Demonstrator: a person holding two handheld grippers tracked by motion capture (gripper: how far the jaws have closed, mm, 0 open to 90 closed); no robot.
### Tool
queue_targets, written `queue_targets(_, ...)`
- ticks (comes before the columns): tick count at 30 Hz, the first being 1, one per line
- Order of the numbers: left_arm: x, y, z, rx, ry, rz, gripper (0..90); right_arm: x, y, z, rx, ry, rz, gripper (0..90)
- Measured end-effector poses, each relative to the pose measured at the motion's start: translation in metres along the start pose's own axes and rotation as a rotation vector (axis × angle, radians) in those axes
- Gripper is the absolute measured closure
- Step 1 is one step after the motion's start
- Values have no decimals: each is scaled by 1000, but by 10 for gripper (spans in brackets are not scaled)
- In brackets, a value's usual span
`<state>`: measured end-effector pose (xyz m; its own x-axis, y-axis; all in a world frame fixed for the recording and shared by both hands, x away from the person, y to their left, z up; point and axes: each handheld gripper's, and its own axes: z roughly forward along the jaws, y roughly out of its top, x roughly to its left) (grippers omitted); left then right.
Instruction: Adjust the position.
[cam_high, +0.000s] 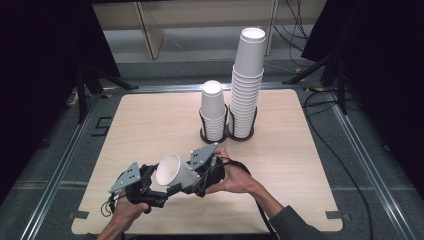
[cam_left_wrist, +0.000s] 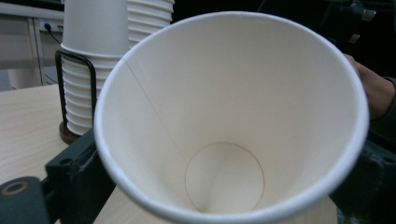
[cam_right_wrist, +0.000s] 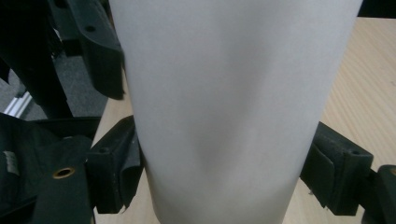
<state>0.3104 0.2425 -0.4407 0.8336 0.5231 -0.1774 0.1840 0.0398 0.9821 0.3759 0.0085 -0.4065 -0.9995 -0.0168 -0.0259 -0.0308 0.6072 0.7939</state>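
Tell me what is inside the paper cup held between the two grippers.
The paper cup is empty: the left gripper view looks into its mouth and shows bare white walls, a side seam and the round bottom. The table under the cup is covered by it.

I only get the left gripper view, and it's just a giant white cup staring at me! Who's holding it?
Observer: The right gripper is. Its jaws squeeze the cup by its sides.
Operator: Is the cup standing up?
Observer: No, it's tipped over sideways, with its mouth toward the left gripper.
Operator: Which cup pile behind it is taller?
Observer: The tall stack stands to the right of the short stack, each in a black holder.
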Motion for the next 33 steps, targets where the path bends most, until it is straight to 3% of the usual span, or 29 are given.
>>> queue_targets(9, 0, 1, 1, -12, 8, -9, 104, 2, 0, 10, -18, 22, 34, 220)
queue_targets(20, 0, 6, -2, 0, 32, 25, 141, -1, -5, 11, -43, 12, 84, 178)
queue_targets(22, 1, 8, -4, 3, 53, 36, 140, -4, -9, 10, -33, -6, 88, 160)
queue_targets(24, 4, 9, -5, 11, 85, 45, 140, -5, -14, 7, -20, -14, 125, 165)
queue_targets(26, 7, 10, -7, 35, 134, 57, 139, -6, -18, 2, -2, -60, 120, 163)
queue_targets(31, 16, 12, -7, 75, 253, 121, 137, -6, -31, -8, 34, -117, 149, 179)
queue_targets(33, 21, 13, -5, 84, 284, 112, 137, -4, -35, -14, 46, -152, 166, 190)
